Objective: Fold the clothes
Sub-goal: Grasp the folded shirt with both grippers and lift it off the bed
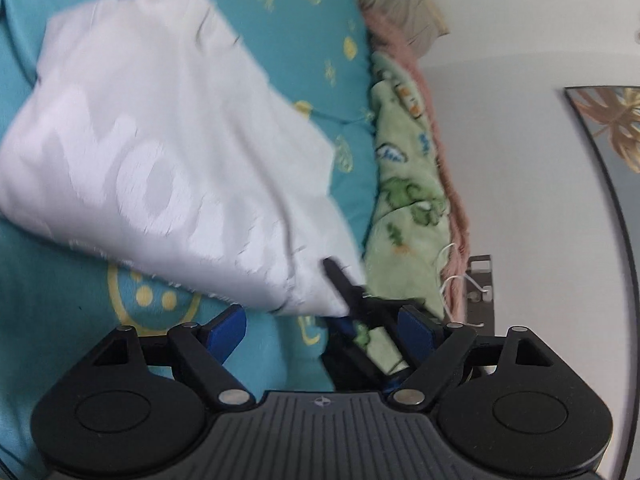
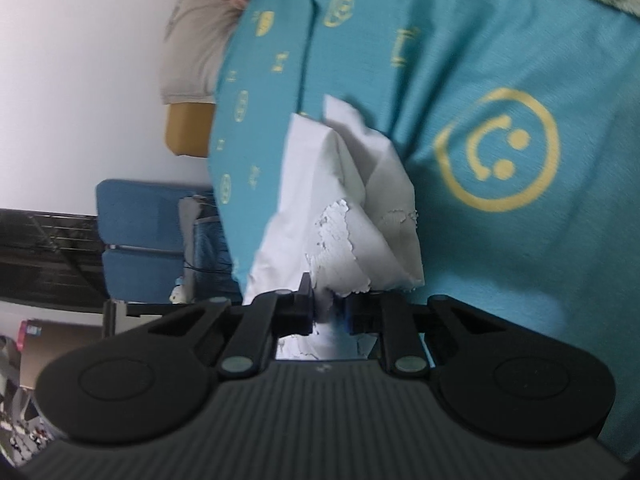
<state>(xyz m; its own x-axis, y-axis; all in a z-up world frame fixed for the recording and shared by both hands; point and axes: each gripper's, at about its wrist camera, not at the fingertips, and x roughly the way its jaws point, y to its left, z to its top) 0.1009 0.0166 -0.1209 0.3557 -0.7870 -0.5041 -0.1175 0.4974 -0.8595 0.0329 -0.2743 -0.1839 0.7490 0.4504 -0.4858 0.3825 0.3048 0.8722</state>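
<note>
A white garment [image 1: 160, 152] with faint pale lettering hangs tilted above the teal bedspread [image 1: 48, 312]. In the left wrist view my left gripper [image 1: 322, 330] stands wide open below the cloth's lower corner, its blue pads [image 1: 226, 334] holding nothing. The right gripper's black finger [image 1: 340, 280] pinches that lower corner. In the right wrist view my right gripper [image 2: 330, 308] is shut on a bunched edge of the white garment [image 2: 340, 200], which rises crumpled ahead of the fingers. The frames are motion-blurred.
The teal bedspread [image 2: 520, 60] carries yellow smiley prints. A green patterned blanket [image 1: 404, 184] and a pink one [image 1: 436, 148] lie along the wall side. A beige pillow [image 2: 192, 52], a blue chair [image 2: 140, 236] and a framed picture [image 1: 608, 128] are nearby.
</note>
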